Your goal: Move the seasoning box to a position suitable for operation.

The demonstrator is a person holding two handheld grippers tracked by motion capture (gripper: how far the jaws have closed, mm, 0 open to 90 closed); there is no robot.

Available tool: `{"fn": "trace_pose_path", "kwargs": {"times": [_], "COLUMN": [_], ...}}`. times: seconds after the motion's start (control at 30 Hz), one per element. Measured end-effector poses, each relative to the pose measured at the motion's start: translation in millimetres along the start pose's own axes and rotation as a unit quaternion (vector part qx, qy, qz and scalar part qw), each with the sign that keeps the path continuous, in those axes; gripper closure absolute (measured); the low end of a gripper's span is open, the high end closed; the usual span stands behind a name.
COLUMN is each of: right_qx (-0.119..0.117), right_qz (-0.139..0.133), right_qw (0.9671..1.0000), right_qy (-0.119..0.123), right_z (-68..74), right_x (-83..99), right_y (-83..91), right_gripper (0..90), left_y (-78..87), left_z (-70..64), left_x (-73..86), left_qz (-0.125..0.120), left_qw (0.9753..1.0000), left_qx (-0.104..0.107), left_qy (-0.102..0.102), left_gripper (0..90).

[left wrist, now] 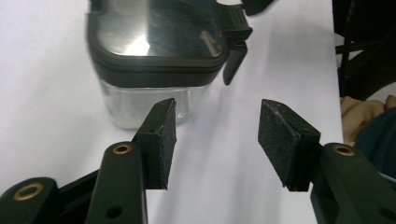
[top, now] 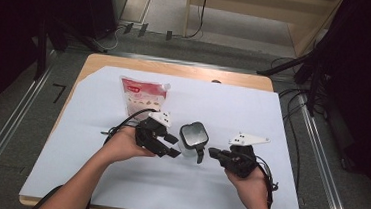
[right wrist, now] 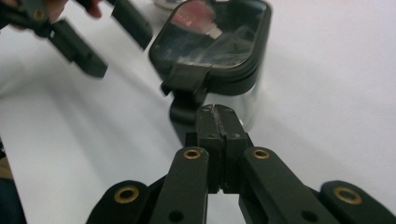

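A clear square glass jar with a black clip-on lid point(top: 193, 139) stands upright on the white sheet that covers the wooden table point(top: 207, 181), near the middle of the high view and between the two hands. Its long axis runs vertically, lid facing up. The black latch flap point(top: 200, 156) hangs off the lid's rim at about 5 o'clock in the high view, pointing down and toward the person's right hand.

The left tongs point(top: 172, 146) sit just beside the jar at its 9 o'clock, spread wide with nothing between the pads; in the left gripper view the jar point(left wrist: 156, 56) stands just beyond the left-hand pad point(left wrist: 161, 140), apart from it.

The right tongs point(top: 213, 152) lie at the jar's 4 o'clock, pressed together and pinching nothing. In the right gripper view their closed tip point(right wrist: 218, 122) sits right at the hanging latch flap point(right wrist: 187, 93); whether it touches cannot be told.

A red and white plastic pouch with a corner spout point(top: 143, 96) lies flat at 11 o'clock from the jar, well apart, spout toward 1 o'clock
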State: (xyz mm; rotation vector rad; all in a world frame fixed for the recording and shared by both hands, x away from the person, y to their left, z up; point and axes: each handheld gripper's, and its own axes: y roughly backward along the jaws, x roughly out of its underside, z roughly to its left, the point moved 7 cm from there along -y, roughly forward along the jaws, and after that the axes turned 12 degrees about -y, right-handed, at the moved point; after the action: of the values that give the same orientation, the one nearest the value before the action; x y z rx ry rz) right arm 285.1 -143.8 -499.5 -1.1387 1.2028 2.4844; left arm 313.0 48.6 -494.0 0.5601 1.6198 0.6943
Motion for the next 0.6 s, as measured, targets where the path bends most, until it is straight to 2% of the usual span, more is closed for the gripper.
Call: {"fn": "trace_pose_path", "kwargs": {"times": [0.07,0.17,0.27,0.4,0.43,0.6], "right_qx": [0.002,0.003,0.002,-0.002,-0.002,-0.009], "right_qz": [0.004,0.007,0.005,0.007,0.007,0.010], "right_qw": [1.0000,1.0000,1.0000,0.9999,0.9999,0.9998], "right_qy": [0.002,0.003,0.000,0.009,0.013,0.012], "right_z": [4.2,9.0,13.0,20.0,21.5,27.2], "right_x": [4.9,10.2,15.1,18.9,19.3,22.9], "right_y": [-0.5,-1.8,-1.9,-7.4,-9.1,-15.9], "right_gripper": [90.0,90.0,90.0,90.0,90.0,90.0], "left_y": [2.7,5.5,8.0,8.0,8.9,10.0], "left_z": [3.0,6.6,9.2,9.6,10.7,14.4], "left_x": [0.9,3.0,2.6,3.5,4.5,3.2], "left_qz": [-0.004,0.004,-0.001,-0.001,0.006,-0.004], "left_qw": [1.0000,0.9997,0.9997,0.9997,0.9995,0.9990], "left_qx": [-0.007,-0.025,-0.025,-0.026,-0.030,-0.043], "left_qy": [0.004,0.003,0.001,0.005,0.005,0.009], "left_gripper": [44.7,42.1,41.0,39.6,39.3,33.7]}}
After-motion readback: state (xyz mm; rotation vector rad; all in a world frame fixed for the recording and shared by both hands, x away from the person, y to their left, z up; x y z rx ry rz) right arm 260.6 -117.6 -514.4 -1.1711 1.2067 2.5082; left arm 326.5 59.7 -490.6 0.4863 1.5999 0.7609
